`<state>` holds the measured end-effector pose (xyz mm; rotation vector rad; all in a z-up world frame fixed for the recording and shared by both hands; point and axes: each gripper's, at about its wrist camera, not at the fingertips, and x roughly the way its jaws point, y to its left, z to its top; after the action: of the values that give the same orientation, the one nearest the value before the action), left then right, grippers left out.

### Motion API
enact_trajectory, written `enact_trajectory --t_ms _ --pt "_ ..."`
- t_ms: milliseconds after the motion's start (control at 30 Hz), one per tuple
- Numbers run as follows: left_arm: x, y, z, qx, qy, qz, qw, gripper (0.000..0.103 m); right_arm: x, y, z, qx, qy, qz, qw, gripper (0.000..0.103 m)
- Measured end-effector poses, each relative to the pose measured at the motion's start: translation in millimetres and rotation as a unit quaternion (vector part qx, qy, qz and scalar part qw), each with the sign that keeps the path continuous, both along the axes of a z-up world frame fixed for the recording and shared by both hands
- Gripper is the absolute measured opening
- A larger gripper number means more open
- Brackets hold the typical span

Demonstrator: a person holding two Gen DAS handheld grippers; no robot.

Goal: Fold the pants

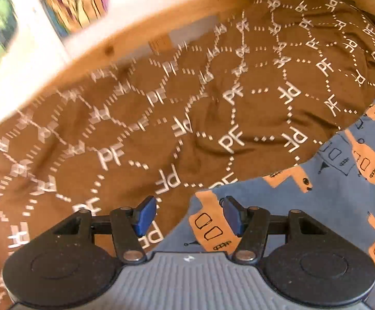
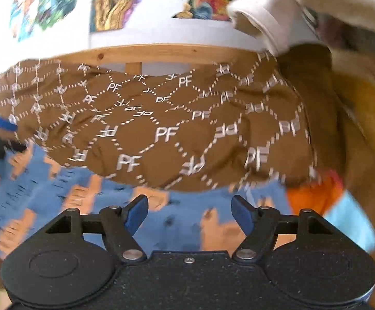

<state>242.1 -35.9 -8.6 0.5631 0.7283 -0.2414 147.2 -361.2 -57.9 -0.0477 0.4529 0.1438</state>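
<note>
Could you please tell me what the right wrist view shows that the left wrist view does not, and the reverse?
Only the right wrist view shows the orange cloth and pale blue cloth at the right, the white garment hanging above, and the other gripper's blue pad at the far left edge.

Only the left wrist view shows the blue fabric's drawn orange shapes sharply.

Both share the brown PF-patterned fabric, the blue orange-printed fabric, the wooden frame, wall posters, and an open, empty gripper: left gripper, right gripper.

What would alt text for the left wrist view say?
The open left gripper hovers over the edge of blue pants printed with orange shapes, lying on a brown bedspread patterned with white PF lettering. A wooden bed frame runs behind.
</note>
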Motion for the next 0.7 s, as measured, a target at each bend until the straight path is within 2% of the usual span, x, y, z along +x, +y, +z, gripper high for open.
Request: enact_trajectory --t_ms 33,100,133,167,267,333,367,433,500,533,567,600,633,667,700 --pt "10 3 -3 -0.007 0.028 -0.001 0.9996 0.062 7 -3 -2 -0.002 -0.002 0.001 1.000 0.072" --pt "23 6 -8 -0.018 0.056 -0.002 0.9983 0.042 16 -12 -7 0.022 0.008 -0.009 1.000 0.069" --pt "26 9 -10 -0.025 0.063 -0.003 0.9977 0.018 18 -14 -11 0.031 0.015 -0.014 0.999 0.069" --pt "27 8 -10 -0.025 0.061 0.003 0.9978 0.008 17 -14 -13 0.028 0.017 -0.013 0.999 0.069" --pt "19 0 -9 0.002 0.020 0.012 0.9997 0.004 16 -4 -17 -0.023 0.023 -0.015 0.999 0.066" --pt "14 -1 -10 0.013 0.001 0.029 0.9995 0.004 19 -5 -21 -0.048 0.032 -0.037 0.998 0.051" --pt "15 1 -11 0.012 0.004 0.036 0.9993 0.004 21 -9 -23 -0.049 0.037 -0.048 0.997 0.041" --pt "18 3 -19 0.014 0.006 0.049 0.9987 0.005 22 -19 -26 -0.028 0.047 -0.059 0.997 0.037" --pt "14 -1 -23 0.020 -0.002 0.048 0.9986 0.007 22 -18 -27 -0.028 0.046 -0.060 0.997 0.038" --pt "9 -3 -21 0.017 -0.014 0.049 0.9986 0.014 20 -16 -27 -0.035 0.042 -0.059 0.997 0.039" --pt "3 -5 -18 0.010 -0.025 0.054 0.9982 0.040 18 -14 -26 -0.035 0.037 -0.056 0.997 0.045" --pt "-4 -6 -14 0.003 -0.034 0.062 0.9975 0.055 15 -14 -24 -0.025 0.032 -0.051 0.998 0.055" --pt "-14 -7 -10 -0.010 -0.048 0.067 0.9965 0.075 11 -15 -21 -0.011 0.027 -0.048 0.998 0.061" --pt "-26 -8 -6 -0.024 -0.060 0.066 0.9957 0.080 6 -16 -17 0.004 0.020 -0.047 0.999 0.074" --pt "-37 -11 -5 -0.034 -0.064 0.060 0.9956 0.080 -1 -16 -14 0.015 0.016 -0.045 0.999 0.080"
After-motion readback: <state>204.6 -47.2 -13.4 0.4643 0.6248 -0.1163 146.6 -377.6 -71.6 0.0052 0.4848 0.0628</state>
